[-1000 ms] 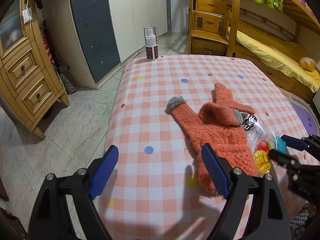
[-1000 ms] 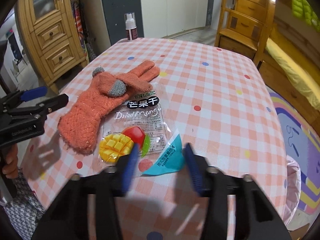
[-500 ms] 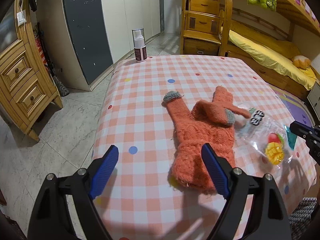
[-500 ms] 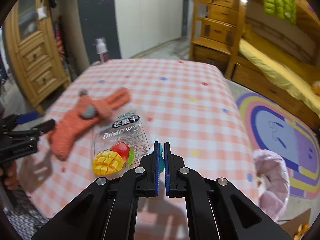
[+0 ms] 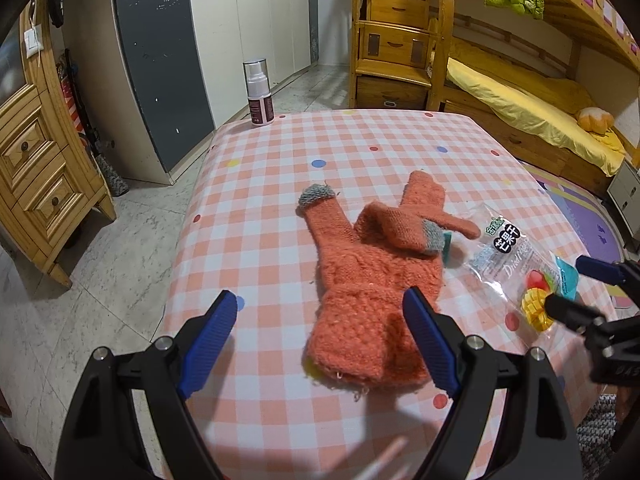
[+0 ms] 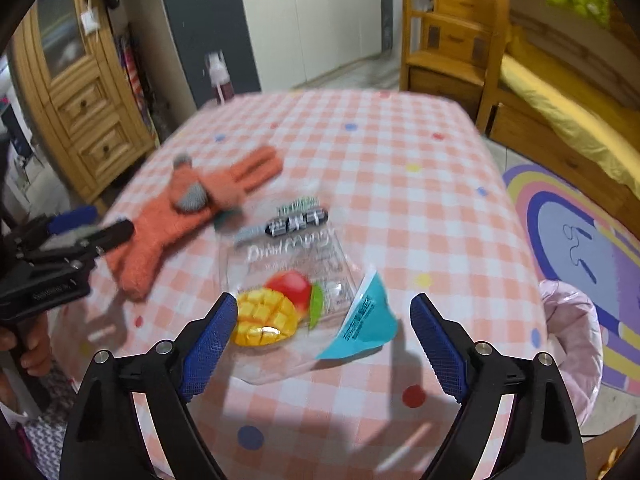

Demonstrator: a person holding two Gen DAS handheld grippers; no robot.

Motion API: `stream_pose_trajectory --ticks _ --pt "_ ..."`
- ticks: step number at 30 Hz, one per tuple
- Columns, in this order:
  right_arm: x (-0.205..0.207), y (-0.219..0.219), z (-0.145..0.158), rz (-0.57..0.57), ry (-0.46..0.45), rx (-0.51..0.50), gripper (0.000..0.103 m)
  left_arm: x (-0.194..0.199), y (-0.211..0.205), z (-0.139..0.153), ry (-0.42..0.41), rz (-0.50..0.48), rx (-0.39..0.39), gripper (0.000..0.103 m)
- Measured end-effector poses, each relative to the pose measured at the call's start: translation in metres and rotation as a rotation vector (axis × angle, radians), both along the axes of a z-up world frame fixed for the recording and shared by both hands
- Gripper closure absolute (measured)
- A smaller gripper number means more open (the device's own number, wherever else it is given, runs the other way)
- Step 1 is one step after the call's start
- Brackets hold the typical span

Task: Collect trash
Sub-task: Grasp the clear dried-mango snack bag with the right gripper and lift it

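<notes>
Crinkly clear plastic is what the task's thing is made of: a flat, empty dried-mango snack wrapper [image 6: 296, 280], printed with a red and yellow cut mango, with a turquoise torn corner [image 6: 362, 322] curling up at its near edge. It is seen lying on the pink-and-white checked tabletop [image 6: 400, 184], just beside the fuzzy orange knitted glove [image 6: 188, 208], whose fingertips appear to touch or overlap the wrapper's far end.

The right tongs [image 6: 320, 344] have just been opening and are now held wide, with the wrapper's near edge between the blue pads but not pressed by them, so nothing is held. The left tongs [image 5: 320, 344] are also spread wide and empty, poised over the cuff end of the glove.

Several slips can be expected from here. The film is thin and lies flat, so the pads may be closed on air or may skate over it; only the raised turquoise corner offers a real bite. If the wrapper is dragged, the glove may be pulled along with it and mistaken for trash. The pink-lined bin [image 6: 572, 332] is seen beyond the tabletop edge, on the side of the wrapper away from the glove; a light wrapper let go too early may flutter past its rim onto the floor.
</notes>
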State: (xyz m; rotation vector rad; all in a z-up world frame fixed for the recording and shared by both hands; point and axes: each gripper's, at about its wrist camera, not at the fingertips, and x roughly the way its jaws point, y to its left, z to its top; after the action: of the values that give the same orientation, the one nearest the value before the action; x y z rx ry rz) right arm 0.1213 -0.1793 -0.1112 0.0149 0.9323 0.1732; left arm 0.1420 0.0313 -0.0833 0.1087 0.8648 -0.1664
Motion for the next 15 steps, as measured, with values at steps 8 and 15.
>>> stream_pose_trajectory --ticks 8,15 --pt "0.001 0.008 -0.011 0.012 0.021 -0.073 0.020 -0.002 0.000 -0.002 0.001 -0.012 0.006 0.021" --pt "-0.006 -0.003 -0.002 -0.021 0.000 -0.014 0.092 -0.003 0.001 -0.003 0.004 -0.012 0.003 0.021"
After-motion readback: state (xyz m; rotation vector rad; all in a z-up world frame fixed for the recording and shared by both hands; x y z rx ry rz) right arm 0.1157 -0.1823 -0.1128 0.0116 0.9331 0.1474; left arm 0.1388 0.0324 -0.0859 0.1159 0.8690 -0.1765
